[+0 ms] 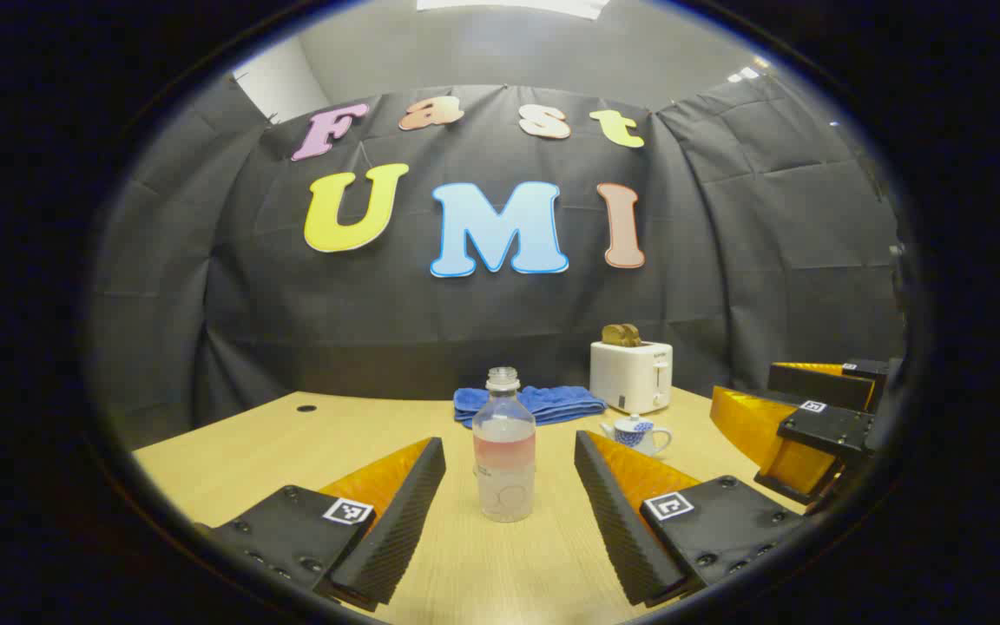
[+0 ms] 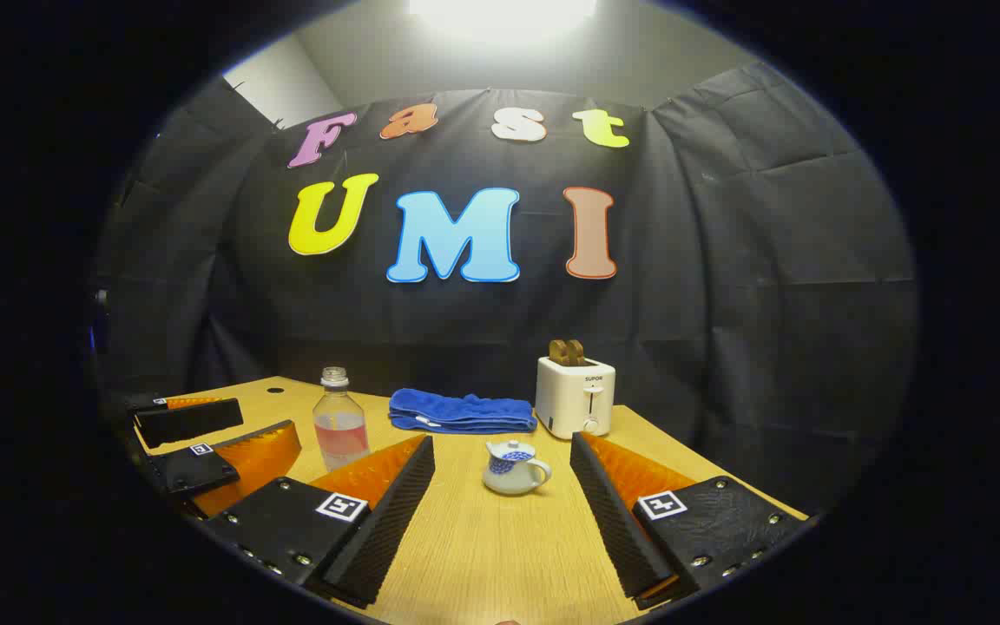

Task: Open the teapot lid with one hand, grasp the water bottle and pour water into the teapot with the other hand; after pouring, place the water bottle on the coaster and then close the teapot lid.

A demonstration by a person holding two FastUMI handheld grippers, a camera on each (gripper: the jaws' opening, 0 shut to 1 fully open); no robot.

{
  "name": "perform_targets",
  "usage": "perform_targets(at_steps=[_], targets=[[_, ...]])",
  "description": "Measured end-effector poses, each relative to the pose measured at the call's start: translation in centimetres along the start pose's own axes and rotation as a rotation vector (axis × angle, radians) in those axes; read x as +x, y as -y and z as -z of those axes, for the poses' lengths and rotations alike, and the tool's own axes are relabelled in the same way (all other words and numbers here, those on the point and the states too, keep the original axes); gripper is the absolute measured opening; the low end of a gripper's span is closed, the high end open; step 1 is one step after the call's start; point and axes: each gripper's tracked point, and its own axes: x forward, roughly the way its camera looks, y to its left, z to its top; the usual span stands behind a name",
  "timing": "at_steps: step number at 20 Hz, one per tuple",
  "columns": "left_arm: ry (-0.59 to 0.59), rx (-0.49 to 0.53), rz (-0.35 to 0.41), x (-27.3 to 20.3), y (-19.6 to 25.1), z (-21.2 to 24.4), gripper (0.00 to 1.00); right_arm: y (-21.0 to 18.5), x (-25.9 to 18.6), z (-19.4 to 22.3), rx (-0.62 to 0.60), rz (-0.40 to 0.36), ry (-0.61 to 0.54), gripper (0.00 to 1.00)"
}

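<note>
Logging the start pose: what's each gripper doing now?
Left gripper: open, empty, water bottle between its fingers, untouched.
Right gripper: open, empty, facing the teapot.

Clear plastic water bottle [image 1: 504, 447] stands ahead of the left gripper [image 1: 509, 512] on a matt wood-grain counter [image 1: 231, 460]. Beyond lie a soft blue cloth [image 1: 535, 403] and a glossy glazed teapot [image 2: 513, 466].

Lower centre of the frame, the water bottle [image 1: 504, 447] stands upright and capless on the tabletop [image 1: 231, 451], between the spread fingers [image 1: 400, 508] of the left gripper [image 1: 509, 521]; the teapot [image 1: 636, 433], lid on, sits right of it, before the toaster [image 1: 631, 375]
</note>
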Motion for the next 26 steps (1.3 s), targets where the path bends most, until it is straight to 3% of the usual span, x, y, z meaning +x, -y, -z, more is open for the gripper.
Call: perform_targets(at_steps=[9, 15, 19, 26], targets=[[-0.006, -0.006, -0.007, 0.8, 0.0, 0.3, 1.00, 0.8, 1.8, 0.1, -0.012, 0.022, -0.005, 0.97], [-0.039, 0.018, -0.002, 2.0, 0.4, 1.8, 1.00, 0.2, 3.0, -0.4, -0.012, -0.009, 0.026, 0.97], [-0.071, 0.017, 0.007, 4.0, 0.4, 3.7, 1.00, -0.1, 5.8, -0.7, 0.042, -0.022, 0.031, 0.97], [-0.112, 0.019, 0.024, 8.8, -0.2, 6.0, 1.00, -0.7, 12.5, 0.7, 0.014, -0.011, -0.026, 0.98]])
